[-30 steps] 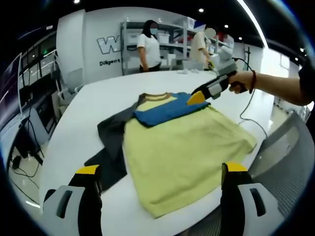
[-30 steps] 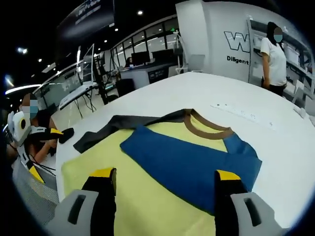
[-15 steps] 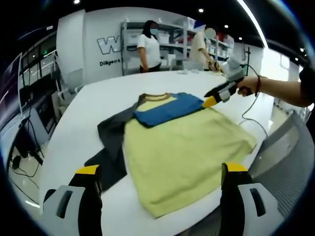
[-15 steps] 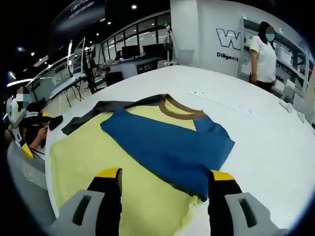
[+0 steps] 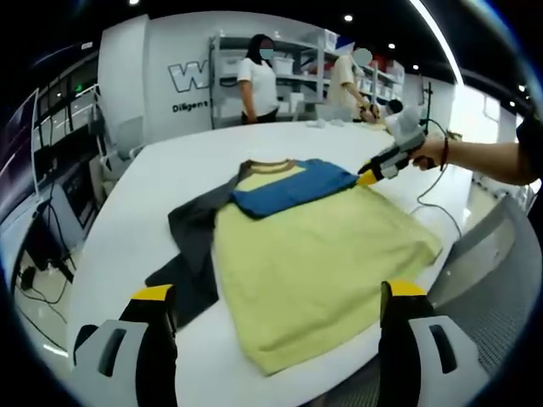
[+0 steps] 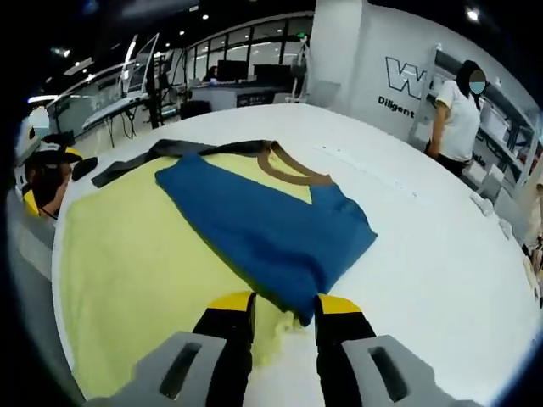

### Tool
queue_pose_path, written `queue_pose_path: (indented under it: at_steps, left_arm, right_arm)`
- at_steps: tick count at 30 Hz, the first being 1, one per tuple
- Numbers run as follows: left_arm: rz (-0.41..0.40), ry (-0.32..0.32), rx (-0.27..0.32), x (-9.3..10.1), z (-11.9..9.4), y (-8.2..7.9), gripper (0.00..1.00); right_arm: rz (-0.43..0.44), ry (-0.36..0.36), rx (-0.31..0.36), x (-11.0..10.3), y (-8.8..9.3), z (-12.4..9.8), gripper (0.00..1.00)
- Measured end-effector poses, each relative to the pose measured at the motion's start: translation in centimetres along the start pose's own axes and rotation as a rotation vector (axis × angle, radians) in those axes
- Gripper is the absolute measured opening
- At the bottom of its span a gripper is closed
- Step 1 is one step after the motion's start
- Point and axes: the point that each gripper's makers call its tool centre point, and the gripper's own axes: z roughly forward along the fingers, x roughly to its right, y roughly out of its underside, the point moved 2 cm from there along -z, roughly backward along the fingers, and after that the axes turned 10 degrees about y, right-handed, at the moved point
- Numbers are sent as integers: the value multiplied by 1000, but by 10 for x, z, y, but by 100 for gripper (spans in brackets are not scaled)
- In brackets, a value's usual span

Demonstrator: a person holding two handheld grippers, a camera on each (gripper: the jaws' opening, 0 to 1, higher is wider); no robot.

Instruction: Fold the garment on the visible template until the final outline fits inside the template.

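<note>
The right gripper (image 6: pixel 282 307) has its jaws drawn close together at the near corner of the blue sleeve (image 6: pixel 263 229), where it lies folded over the yellow shirt (image 6: pixel 127 271); whether cloth is actually pinched between the tips cannot be told, since a sliver of yellow shows in the gap. In the left gripper view that tool (image 5: pixel 370 175) sits at the shirt's right shoulder edge. The left gripper (image 5: pixel 276 309) hangs open and empty above the hem of the shirt (image 5: pixel 314 263), touching nothing. The shirt lies flat on the white table (image 6: pixel 424 254), brown collar (image 6: pixel 293 165) away from the person, with the dark template (image 5: pixel 191 246) showing from under its left side. The step appears to be folding the right side inward, so the grip should take the sleeve corner together with the yellow layer beneath, not the top cloth alone. I judge it best to lift only enough to clear the surface, carry the edge straight across toward the dark side, and lay it down parallel to the shirt's length. The free left tool could pin the hem to stop the body sliding.
</note>
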Motion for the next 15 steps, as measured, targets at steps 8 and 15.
queue_pose_path:
  at_steps: [8, 15]
  left_arm:
    - [-5, -5, 0, -1, 0, 0, 97]
    - [-9, -7, 2, -2, -1, 0, 97]
  right_arm:
    - [-82, 30, 9, 3, 6, 3, 0]
    - [-161, 28, 3, -2, 10, 3, 0]
